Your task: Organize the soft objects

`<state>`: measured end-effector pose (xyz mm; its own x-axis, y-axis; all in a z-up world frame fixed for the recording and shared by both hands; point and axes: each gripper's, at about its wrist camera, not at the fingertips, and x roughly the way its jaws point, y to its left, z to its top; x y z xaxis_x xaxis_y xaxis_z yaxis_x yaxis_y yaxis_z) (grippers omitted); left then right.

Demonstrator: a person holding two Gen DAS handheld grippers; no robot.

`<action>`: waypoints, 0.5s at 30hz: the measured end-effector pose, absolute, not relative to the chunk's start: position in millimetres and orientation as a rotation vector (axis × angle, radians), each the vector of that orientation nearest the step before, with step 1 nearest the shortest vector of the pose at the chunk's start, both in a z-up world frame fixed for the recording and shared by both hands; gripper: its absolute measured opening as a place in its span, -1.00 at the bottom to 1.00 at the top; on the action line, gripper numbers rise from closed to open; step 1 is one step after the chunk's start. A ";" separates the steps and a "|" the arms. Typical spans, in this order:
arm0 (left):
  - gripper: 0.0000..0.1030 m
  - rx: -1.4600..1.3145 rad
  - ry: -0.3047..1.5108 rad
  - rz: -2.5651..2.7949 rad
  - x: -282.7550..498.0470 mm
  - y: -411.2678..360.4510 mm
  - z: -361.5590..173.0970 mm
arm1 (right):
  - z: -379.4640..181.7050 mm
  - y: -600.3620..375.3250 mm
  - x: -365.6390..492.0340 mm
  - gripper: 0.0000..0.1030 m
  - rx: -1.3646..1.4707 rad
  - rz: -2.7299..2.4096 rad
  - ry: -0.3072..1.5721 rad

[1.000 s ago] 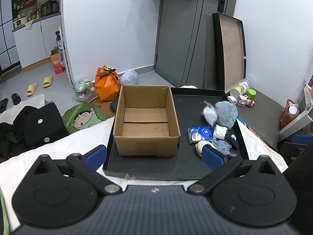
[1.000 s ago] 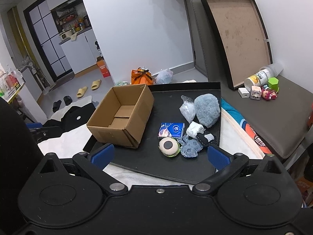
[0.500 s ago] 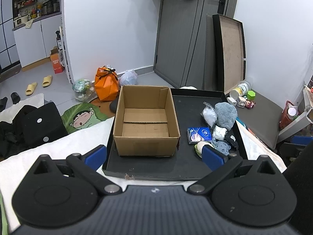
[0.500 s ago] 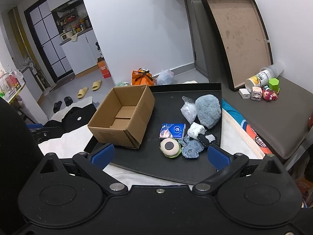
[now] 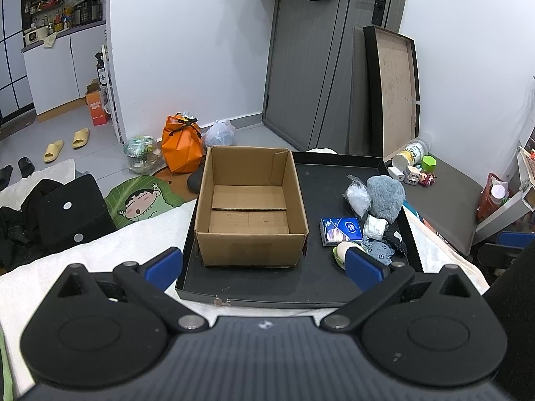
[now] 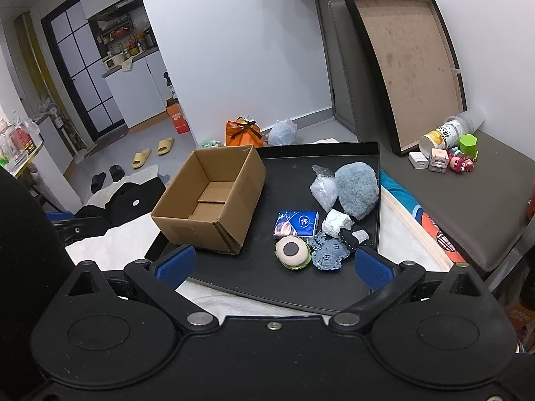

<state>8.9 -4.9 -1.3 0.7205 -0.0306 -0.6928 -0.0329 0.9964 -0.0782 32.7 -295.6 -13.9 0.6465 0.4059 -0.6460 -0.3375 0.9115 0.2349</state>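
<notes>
Brown box and blue-grey soft things on a black tray

The cardboard box [image 6: 214, 200] is plain brown, and the tray [image 6: 334, 290] under it is black. The fluffy ball [image 6: 357, 187] is grey-blue, and the tissue pack [image 6: 297, 223] is dark blue with white print. The round cushion [image 6: 292, 252] is cream with a black spot and a green edge; the fabric patch [image 6: 329, 255] is denim blue. Both grippers have blue pads [image 6: 175, 264] on black bodies. On the floor, the bag [image 5: 182, 143] is orange and the slippers [image 5: 67, 143] yellow.
</notes>
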 end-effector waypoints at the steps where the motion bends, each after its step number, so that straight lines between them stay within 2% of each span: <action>1: 0.99 -0.087 0.766 0.003 8.5 -5.0 -1.4 | -13.8 -295.5 32.6 1.00 0.096 0.423 0.758; 15: 0.99 -0.095 0.775 -0.030 23.7 2.1 -1.1 | -8.2 -289.8 41.5 1.00 0.113 0.440 0.749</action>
<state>23.7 2.1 -1.1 0.7142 -0.0617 -0.6973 -0.0082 0.9953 -0.0964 41.5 -289.8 -8.2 0.6465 0.4252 -0.6334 -0.3458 0.9034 0.2535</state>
